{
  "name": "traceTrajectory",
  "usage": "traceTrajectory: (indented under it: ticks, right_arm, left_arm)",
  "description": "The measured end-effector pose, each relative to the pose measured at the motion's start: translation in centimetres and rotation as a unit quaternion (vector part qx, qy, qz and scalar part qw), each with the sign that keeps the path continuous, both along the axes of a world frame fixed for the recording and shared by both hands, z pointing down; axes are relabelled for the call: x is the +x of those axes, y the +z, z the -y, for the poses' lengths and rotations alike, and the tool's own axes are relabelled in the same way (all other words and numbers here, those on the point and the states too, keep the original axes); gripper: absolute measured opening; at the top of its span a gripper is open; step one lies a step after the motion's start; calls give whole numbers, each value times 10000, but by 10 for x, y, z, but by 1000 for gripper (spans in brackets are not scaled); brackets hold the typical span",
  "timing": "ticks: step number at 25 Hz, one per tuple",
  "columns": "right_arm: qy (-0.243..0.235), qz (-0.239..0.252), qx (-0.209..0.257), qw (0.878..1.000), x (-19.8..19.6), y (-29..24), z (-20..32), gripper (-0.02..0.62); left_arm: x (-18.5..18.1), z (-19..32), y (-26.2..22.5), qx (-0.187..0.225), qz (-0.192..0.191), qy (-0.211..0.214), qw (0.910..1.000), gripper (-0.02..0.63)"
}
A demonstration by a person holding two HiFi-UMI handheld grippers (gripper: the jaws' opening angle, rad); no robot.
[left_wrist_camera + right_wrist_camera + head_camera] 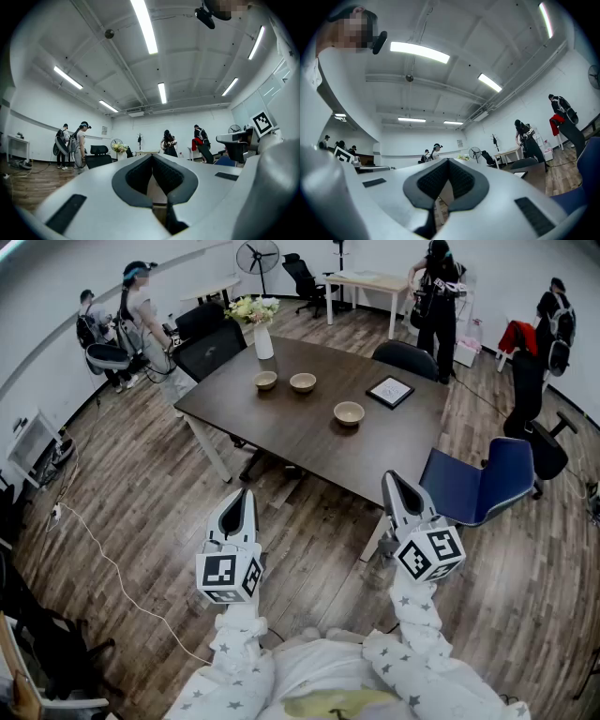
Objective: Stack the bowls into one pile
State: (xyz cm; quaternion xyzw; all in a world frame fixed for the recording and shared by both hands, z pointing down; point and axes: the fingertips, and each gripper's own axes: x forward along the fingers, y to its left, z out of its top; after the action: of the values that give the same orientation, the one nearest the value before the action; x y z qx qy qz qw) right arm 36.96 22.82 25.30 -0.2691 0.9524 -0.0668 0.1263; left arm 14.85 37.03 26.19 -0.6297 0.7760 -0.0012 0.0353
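Three tan bowls stand apart on the dark table: a small one at the back left, one just right of it, and one nearer the front right. Both grippers hang over the wooden floor, well short of the table. My left gripper is shut with nothing in it, its tips meeting in the left gripper view. On the other side my right gripper is also shut and empty, tilted slightly upward. No bowl shows in either gripper view.
A white vase of flowers and a black framed tablet also stand on the table. A blue chair is at the table's near right corner, black chairs at its left. Several people stand around the room. A white cable crosses the floor.
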Motion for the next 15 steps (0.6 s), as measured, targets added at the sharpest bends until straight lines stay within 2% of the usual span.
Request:
traceTrajectory:
  ticks: [15]
  right_arm:
    - [86,86,-283,9995,24,16,15,21]
  left_arm:
    - [30,15,19,-254,-86,49,9996,25]
